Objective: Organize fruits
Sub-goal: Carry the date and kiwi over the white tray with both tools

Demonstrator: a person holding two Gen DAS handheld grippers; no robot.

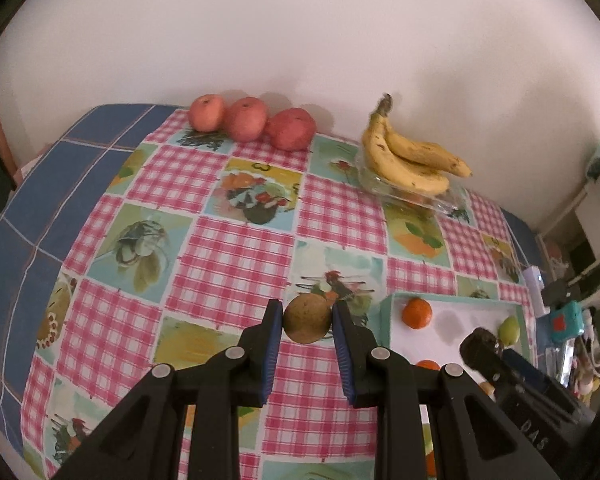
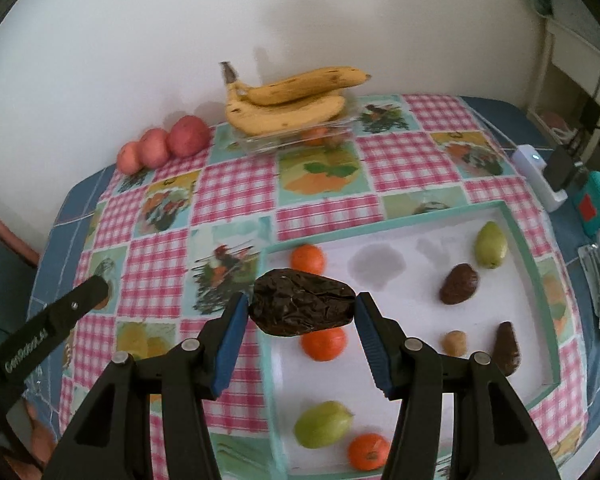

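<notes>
The right tongs (image 2: 300,312) clench a wrinkled dark-brown oblong fruit (image 2: 302,307) above the white, teal-rimmed tray (image 2: 538,276); the left tongs (image 1: 307,320) grip a round brownish-green fruit (image 1: 307,319) over the checked tabletop (image 1: 228,264). Apples (image 1: 252,122) and bananas (image 1: 410,158) look sorted, but oranges (image 2: 324,343), green fruits (image 2: 322,424) and brown ones (image 2: 459,283) lie in the tray, probably unsorted.

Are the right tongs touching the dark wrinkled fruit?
Touching. In the right wrist view, the dark wrinkled fruit sits between the right tongs, both blue pads pressed against its ends with no gap, and it hangs above the white tray.
</notes>
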